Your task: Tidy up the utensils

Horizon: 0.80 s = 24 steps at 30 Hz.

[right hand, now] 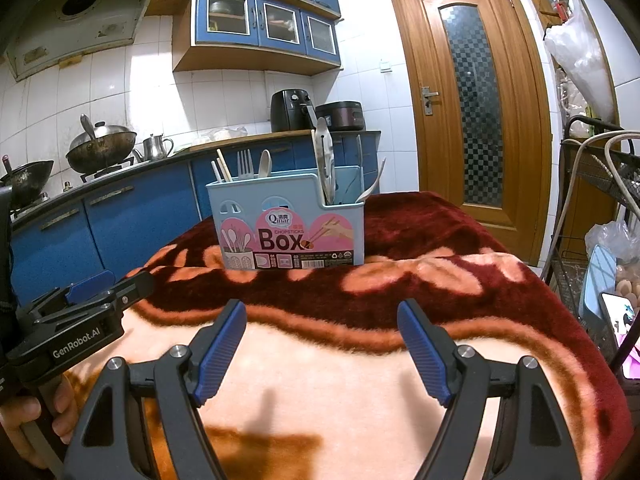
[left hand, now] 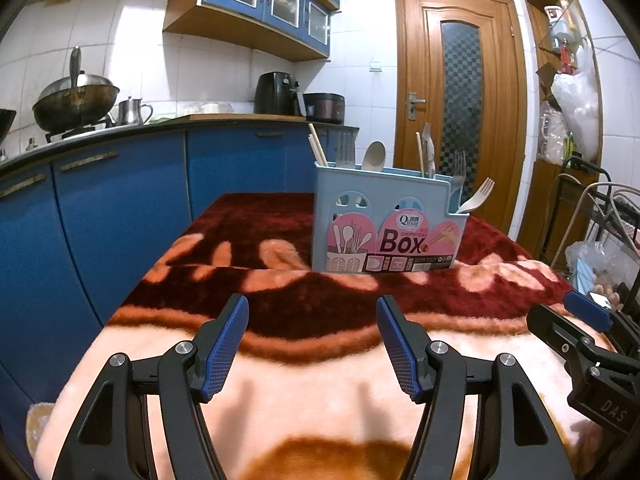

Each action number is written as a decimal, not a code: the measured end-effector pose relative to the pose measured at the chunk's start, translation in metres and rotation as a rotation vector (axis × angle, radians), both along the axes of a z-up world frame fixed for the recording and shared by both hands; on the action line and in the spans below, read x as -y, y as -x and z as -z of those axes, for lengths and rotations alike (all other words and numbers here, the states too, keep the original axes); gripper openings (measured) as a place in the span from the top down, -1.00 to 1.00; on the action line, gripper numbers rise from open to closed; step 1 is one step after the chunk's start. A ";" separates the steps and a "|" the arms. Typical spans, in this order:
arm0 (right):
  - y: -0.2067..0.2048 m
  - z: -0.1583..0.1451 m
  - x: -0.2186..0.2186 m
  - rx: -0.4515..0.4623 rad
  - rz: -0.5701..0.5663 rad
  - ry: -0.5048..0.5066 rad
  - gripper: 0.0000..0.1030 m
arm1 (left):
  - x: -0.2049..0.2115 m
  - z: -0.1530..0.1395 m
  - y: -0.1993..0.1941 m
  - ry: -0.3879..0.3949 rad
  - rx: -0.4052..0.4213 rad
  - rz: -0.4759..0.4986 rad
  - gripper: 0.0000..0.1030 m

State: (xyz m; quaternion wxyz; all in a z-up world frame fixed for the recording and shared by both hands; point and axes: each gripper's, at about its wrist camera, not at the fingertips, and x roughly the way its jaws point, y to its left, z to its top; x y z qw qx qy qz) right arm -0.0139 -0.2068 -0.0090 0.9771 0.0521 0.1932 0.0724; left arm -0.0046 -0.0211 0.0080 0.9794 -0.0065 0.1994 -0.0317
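Plush blanket [left hand: 312, 392] nearest; blue cabinets [left hand: 120, 208], wooden door [left hand: 460, 92] behind.

Light-blue utensil box [left hand: 386, 222] w/ pink "Box" label stands upright far-centre on the blanket, holding chopsticks [left hand: 317, 148], spoon [left hand: 374, 156], forks [left hand: 476, 196] upright/leaning.
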 end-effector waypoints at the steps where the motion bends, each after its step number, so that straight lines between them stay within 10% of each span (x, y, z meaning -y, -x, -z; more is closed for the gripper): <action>1: 0.000 0.000 0.000 0.000 0.001 0.000 -0.55 | 0.000 0.000 0.000 -0.002 0.001 0.000 -0.31; 24: 0.000 0.000 0.000 0.000 0.001 0.001 -0.55 | 0.000 -0.001 0.001 -0.010 0.007 0.001 -0.31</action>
